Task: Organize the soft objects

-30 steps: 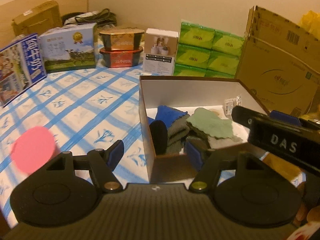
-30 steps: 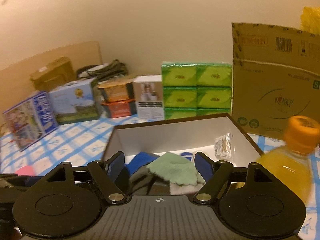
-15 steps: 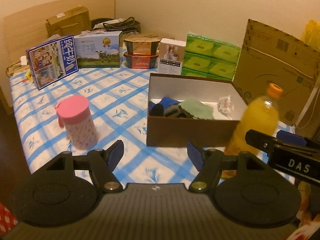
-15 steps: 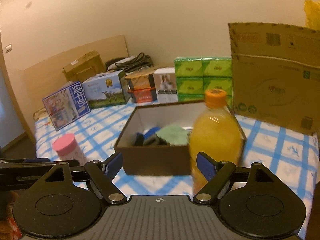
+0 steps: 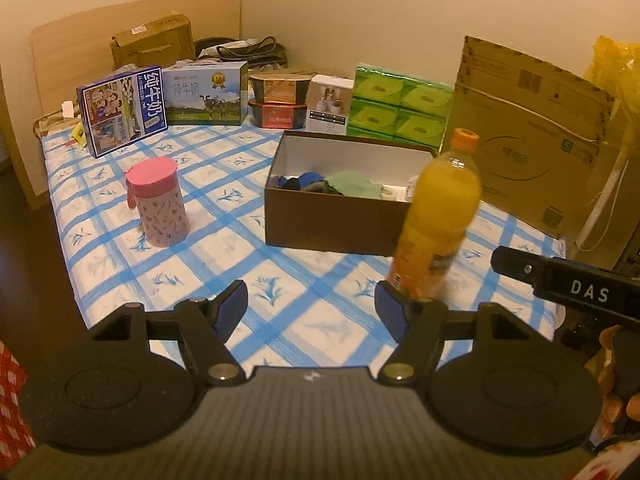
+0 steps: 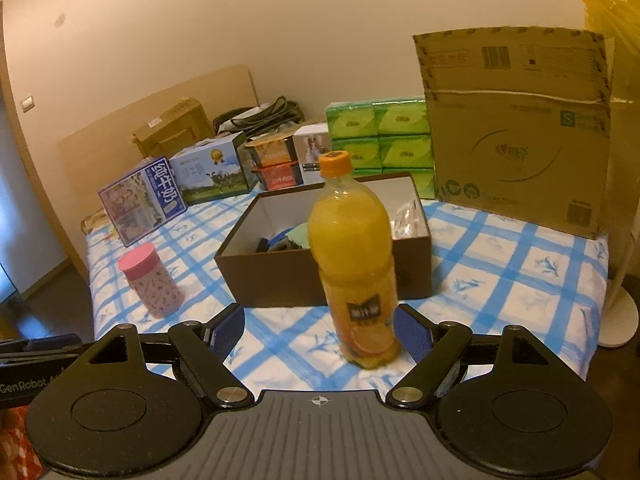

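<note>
Cloths (image 5: 352, 185) lie in the box (image 5: 332, 224), well beyond both empty, wide-spread fingers (image 5: 230, 307).

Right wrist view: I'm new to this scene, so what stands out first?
A tall orange juice bottle with an orange cap stands upright on the blue-checked cloth, nearest the camera. Behind it sits an open brown cardboard box holding soft cloths, with a pink-lidded cup at left.
</note>
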